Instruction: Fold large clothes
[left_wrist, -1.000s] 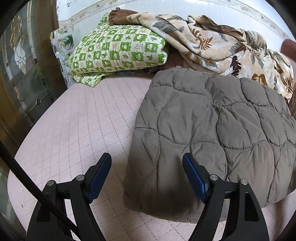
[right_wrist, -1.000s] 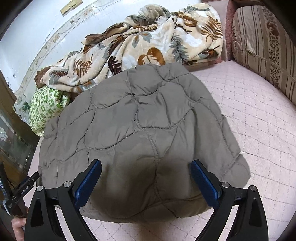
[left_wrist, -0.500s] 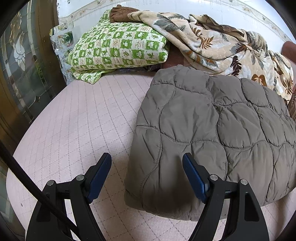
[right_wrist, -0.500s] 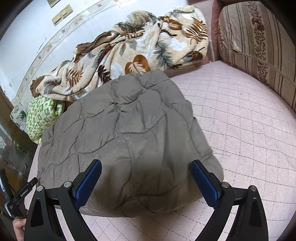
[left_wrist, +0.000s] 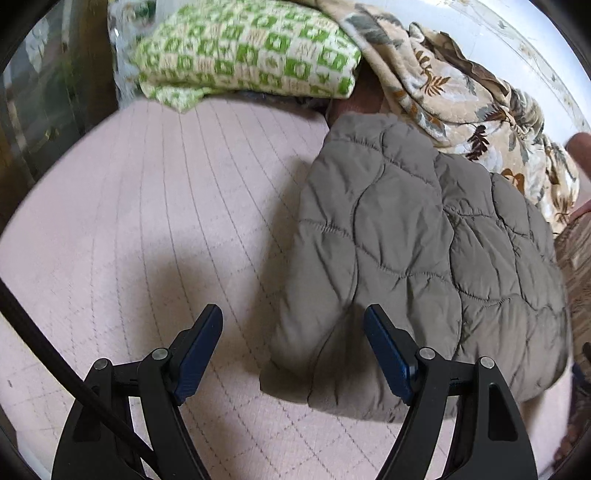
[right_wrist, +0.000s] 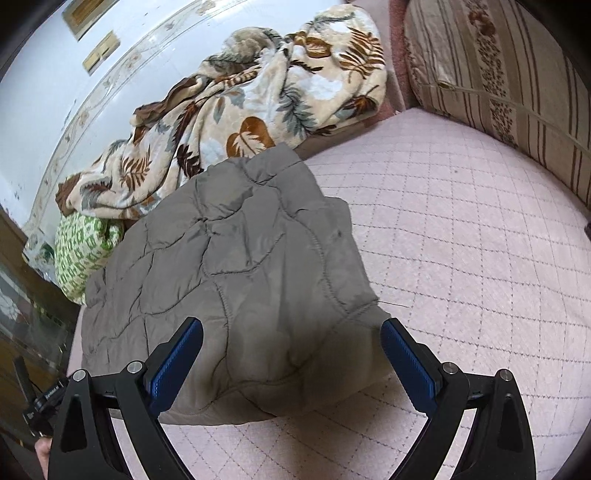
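The left gripper (left_wrist: 293, 350) was held wide open above the bed, nothing gripped between its blue pads (left_wrist: 197, 349). Its right finger was seen over the near left edge of the grey quilted jacket (left_wrist: 424, 258), while its left finger stood over the bare pink quilted mattress cover (left_wrist: 155, 206). The right gripper (right_wrist: 291, 365) was likewise spread wide and empty, both fingers set over the near hem of the jacket (right_wrist: 240, 280); whether the pads touched the fabric could not be told. The jacket was laid folded into a compact, puffy bundle on the mattress cover (right_wrist: 461, 258), its far end touching a leaf-patterned blanket (right_wrist: 258, 107) heaped against the wall. A green-and-white checked pillow (left_wrist: 251, 51) was seen just beside the blanket, to the left of the jacket. A striped cushion (right_wrist: 509, 77) was placed at the right edge of the bed, well apart from the jacket.
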